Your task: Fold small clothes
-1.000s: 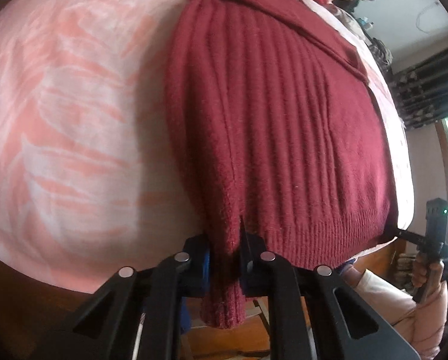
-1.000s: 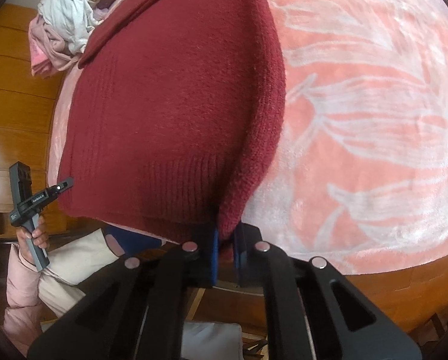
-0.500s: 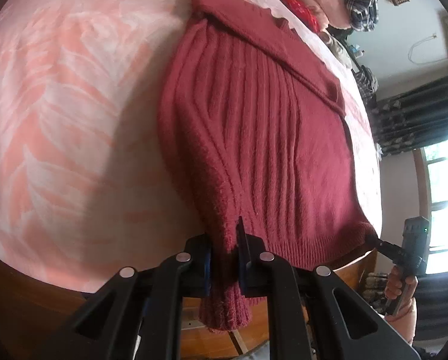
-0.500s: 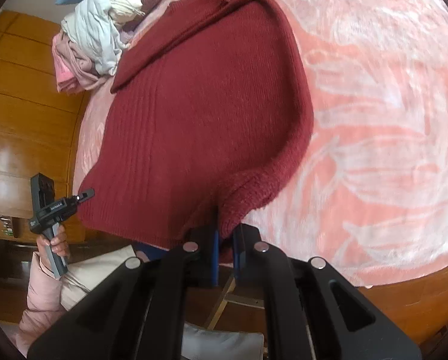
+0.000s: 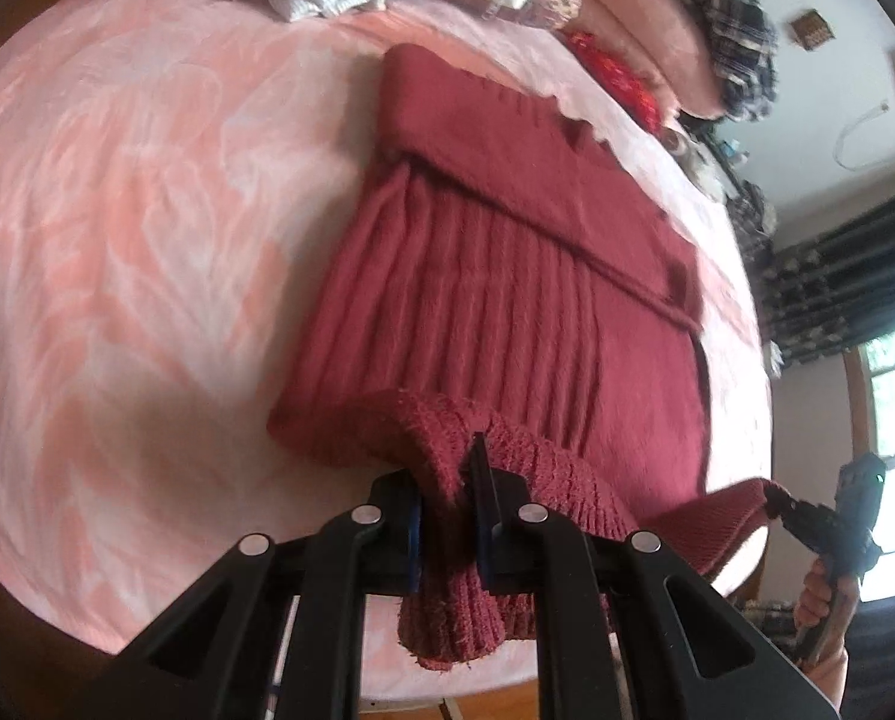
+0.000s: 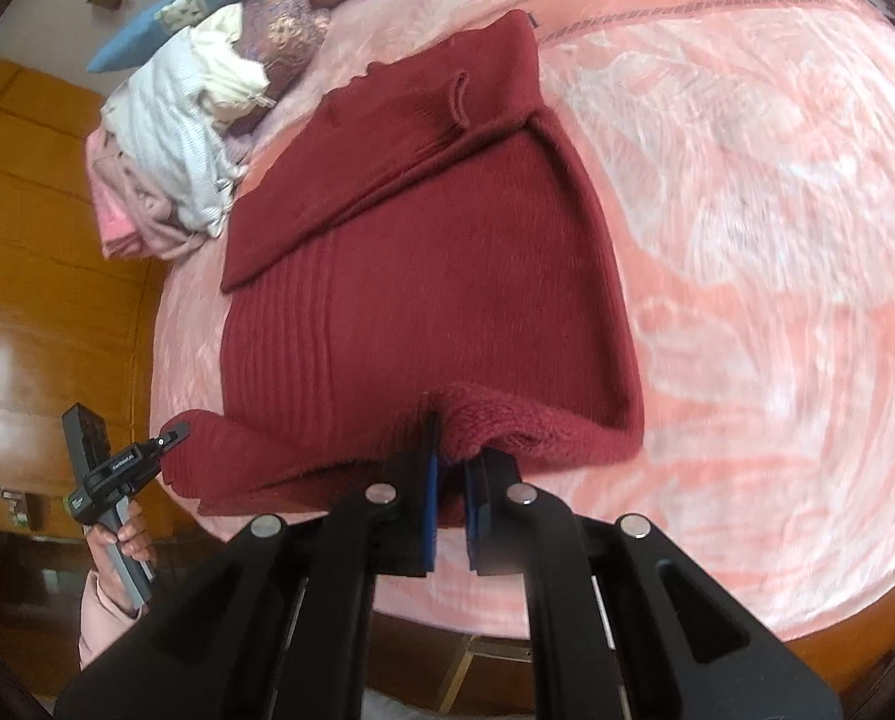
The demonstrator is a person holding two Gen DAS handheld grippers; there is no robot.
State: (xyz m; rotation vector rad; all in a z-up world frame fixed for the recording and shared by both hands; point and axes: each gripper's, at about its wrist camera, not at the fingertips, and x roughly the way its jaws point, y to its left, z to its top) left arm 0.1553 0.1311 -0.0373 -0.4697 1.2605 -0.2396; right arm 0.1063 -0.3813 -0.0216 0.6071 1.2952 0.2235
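I've got both grippers, left (image 5: 450, 495) & right (image 6: 450, 489), clamped on the sweater (image 5: 507, 300) hem corners, lifted off the bed (image 5: 117, 210). Mid-fold, I reckon: next I carry the hem twd the collar at 12 o'clock, corners level.

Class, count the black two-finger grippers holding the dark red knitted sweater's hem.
2: left gripper pinches the dark red knitted sweater at one hem corner; right gripper at the other.

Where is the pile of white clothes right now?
In the right wrist view, the white clothes sit upper left on the pink bed, just beyond the red sweater.
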